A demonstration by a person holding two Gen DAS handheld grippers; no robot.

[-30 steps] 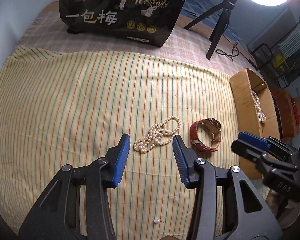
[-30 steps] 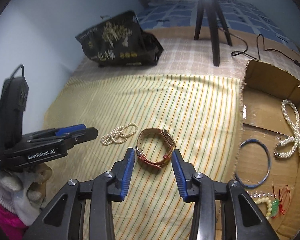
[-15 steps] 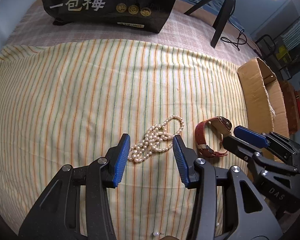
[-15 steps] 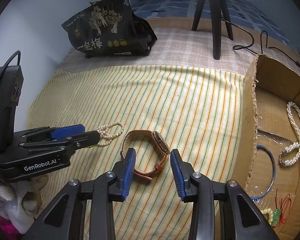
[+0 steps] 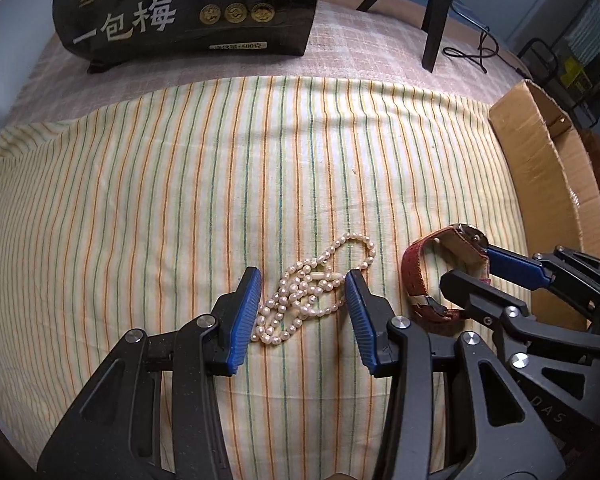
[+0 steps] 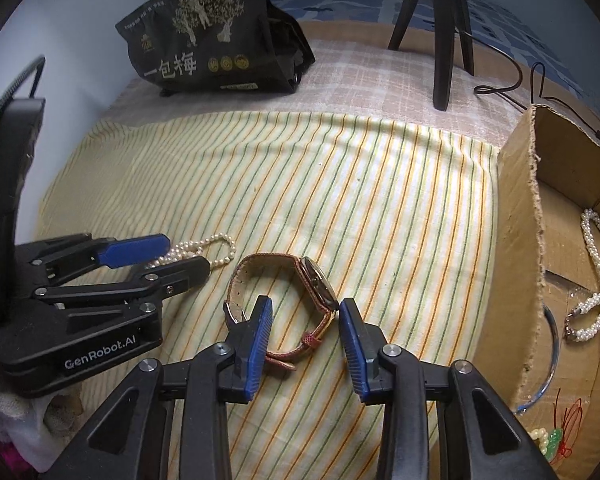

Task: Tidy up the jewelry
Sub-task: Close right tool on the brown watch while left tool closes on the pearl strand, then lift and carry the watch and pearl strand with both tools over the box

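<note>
1. Pearls: the pearl necklace [image 5: 312,292] lies bunched on the striped cloth [image 5: 180,184], between the blue pads of the left gripper [image 5: 302,312], which is set astride it with neither pad seen pressing on the beads. The jaws stand at a middling width and have just been closing.
2. Beside it, well clear of the pearls, the leather-strap watch [image 6: 296,304] rests on edge on the same cloth. The right gripper [image 6: 304,336] is placed over its near strap end; the jaws are part-open, with the strap between them and not yet pinched.
3. For the step in hand, judged to be a double pick-up for transfer to the cardboard box [image 6: 520,248], the left pads would best be lowered until their tips meet the cloth, so that the thick middle of the bunch is gathered and not a single strand.
4. The watch would best be clamped across the strap near the case, since a grip on the loose tail alone is likely to let it swing or slip.
5. Both closings should be completed before any lift, and the two tools kept apart, as they are close together.
6. Only in the right wrist view is the box interior shown: a second pearl string [image 6: 596,280], a thin bangle [image 6: 552,344] and a small green-and-red trinket [image 6: 560,440] already lie there.
7. Only in the left wrist view is the full spread of the necklace loops seen; in the right view most of it is hidden behind the left tool.
</note>
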